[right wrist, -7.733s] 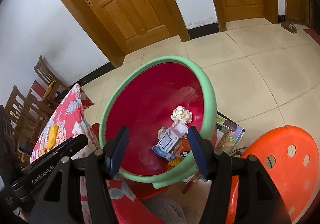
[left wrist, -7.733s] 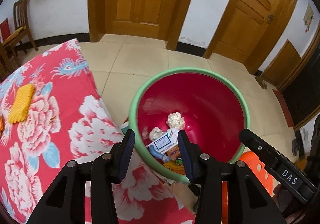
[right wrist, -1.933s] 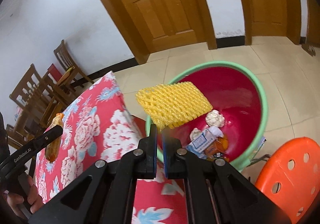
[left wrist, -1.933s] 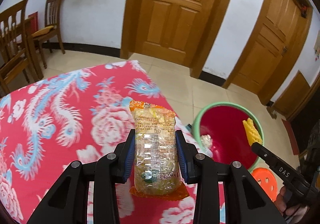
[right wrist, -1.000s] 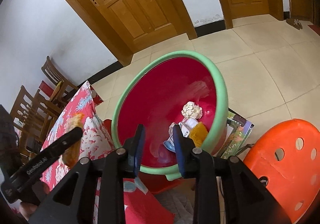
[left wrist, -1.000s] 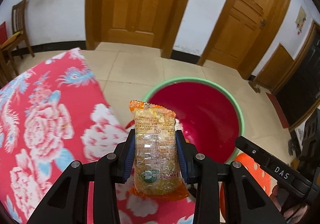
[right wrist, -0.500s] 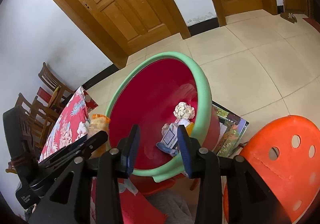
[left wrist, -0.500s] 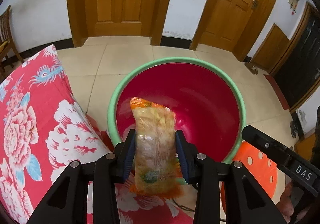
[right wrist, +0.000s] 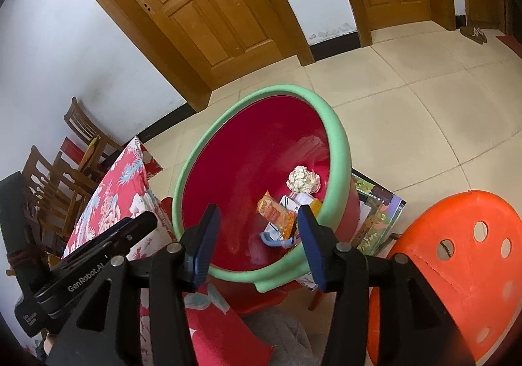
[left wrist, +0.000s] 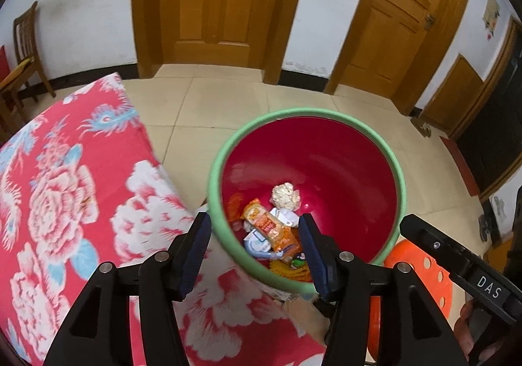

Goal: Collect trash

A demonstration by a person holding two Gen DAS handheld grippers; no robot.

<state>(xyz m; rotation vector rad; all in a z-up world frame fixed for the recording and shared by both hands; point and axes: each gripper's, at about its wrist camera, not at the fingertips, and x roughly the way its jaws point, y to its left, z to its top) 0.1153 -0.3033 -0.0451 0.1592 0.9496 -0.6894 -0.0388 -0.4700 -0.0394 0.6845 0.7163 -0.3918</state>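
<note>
A red bucket with a green rim [left wrist: 280,113] [right wrist: 339,137] stands on the floor beside the table. Inside lie an orange snack packet [left wrist: 270,229] [right wrist: 275,212], a crumpled white paper ball [left wrist: 286,196] [right wrist: 302,180], a white and blue carton [left wrist: 257,240] and a yellow foam net [left wrist: 290,269] [right wrist: 316,204]. My left gripper [left wrist: 254,251] is open and empty above the bucket's near rim. My right gripper [right wrist: 257,242] is open and empty, also above the near rim.
A table with a red floral cloth [left wrist: 65,189] [right wrist: 114,196] is at the left. An orange plastic stool [right wrist: 456,261] [left wrist: 424,271] stands at the right. Printed paper [right wrist: 378,215] lies under the bucket. Wooden chairs [right wrist: 65,170] and doors [left wrist: 212,7] stand behind.
My left gripper opened and let the orange snack packet fall into the bucket. My right gripper opened wider; it had dropped the yellow foam net in earlier.
</note>
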